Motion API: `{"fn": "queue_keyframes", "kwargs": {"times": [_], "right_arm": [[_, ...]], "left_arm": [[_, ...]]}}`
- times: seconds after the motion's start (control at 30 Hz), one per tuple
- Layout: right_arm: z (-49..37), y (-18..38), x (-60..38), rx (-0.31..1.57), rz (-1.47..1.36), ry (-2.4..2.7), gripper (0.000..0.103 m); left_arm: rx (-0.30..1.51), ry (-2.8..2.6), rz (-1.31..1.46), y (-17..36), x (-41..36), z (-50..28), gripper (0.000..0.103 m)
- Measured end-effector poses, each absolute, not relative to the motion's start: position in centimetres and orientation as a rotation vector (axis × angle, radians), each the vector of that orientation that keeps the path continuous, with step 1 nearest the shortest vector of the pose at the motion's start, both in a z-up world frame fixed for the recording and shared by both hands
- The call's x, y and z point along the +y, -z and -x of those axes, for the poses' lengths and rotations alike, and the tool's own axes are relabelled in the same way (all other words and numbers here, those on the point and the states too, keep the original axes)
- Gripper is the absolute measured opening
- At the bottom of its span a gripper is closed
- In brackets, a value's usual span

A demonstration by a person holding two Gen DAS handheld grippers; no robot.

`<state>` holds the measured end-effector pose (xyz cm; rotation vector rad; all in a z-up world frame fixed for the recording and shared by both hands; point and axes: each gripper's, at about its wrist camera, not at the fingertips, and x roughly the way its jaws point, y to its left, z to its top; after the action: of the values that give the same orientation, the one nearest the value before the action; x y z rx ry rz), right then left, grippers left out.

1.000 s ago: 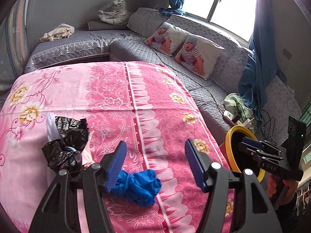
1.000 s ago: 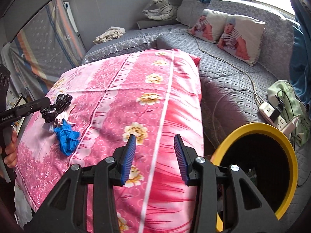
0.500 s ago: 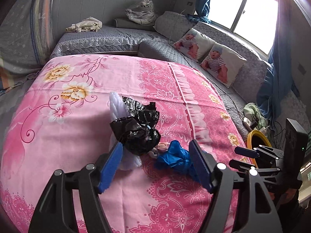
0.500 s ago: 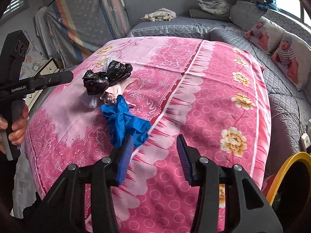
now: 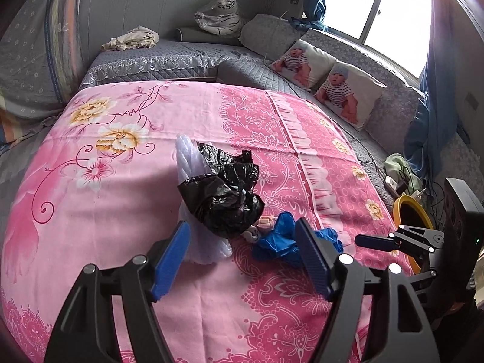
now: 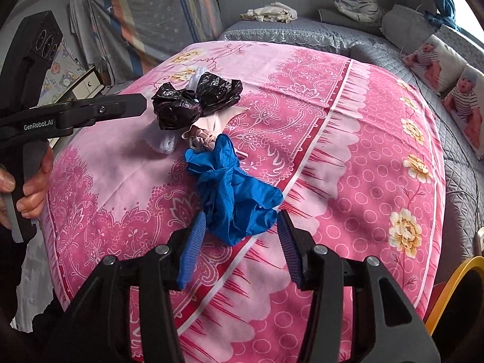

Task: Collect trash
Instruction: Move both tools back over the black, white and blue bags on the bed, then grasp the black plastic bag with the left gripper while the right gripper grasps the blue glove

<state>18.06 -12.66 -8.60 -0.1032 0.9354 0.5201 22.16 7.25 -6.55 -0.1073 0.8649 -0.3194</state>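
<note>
Right gripper [image 6: 239,251] spread wide, holding nothing, near end of crumpled blue glove [image 6: 233,193] lying between its pads; left gripper [image 5: 242,260] also wide open and empty, low over the pink floral cloth [image 5: 106,211], white plastic piece [image 5: 193,166] and black bag [image 5: 227,196] just ahead of its tips. Trash sits in one touching cluster mid-cloth: glove's long axis runs from the right gripper away toward a small beige wad [image 6: 201,136], then black bag, white piece farthest. Yellow-rimmed bin [image 5: 408,211] past cloth's right edge; beyond, grey quilted sofa [image 5: 181,60] with baby-print cushions [image 5: 332,87], window [image 5: 393,15].
</note>
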Motion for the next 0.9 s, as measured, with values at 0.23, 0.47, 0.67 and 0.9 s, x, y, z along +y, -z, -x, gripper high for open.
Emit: {"fn": "queue_keyframes", "kwargs": {"times": [0.23, 0.47, 0.67, 0.9], "right_arm": [[-18.4, 8.5, -11.5, 0.920, 0.138, -0.529, 0.050], [-19.2, 9.3, -10.8, 0.910, 0.163, -0.513, 0.050], [-20.5, 10.4, -10.5, 0.937, 0.163, -0.499, 0.050], [-21.5, 11.8, -9.8, 0.988, 0.154, -0.514, 0.049]], "left_arm": [[0.870, 0.291, 0.070, 6.7, 6.3, -23.7, 0.068], [0.921, 0.255, 0.056, 8.4, 5.8, -25.9, 0.068], [0.924, 0.247, 0.047, 9.3, 5.5, -26.6, 0.068], [0.946, 0.220, 0.073, 10.5, 6.2, -27.5, 0.058]]}}
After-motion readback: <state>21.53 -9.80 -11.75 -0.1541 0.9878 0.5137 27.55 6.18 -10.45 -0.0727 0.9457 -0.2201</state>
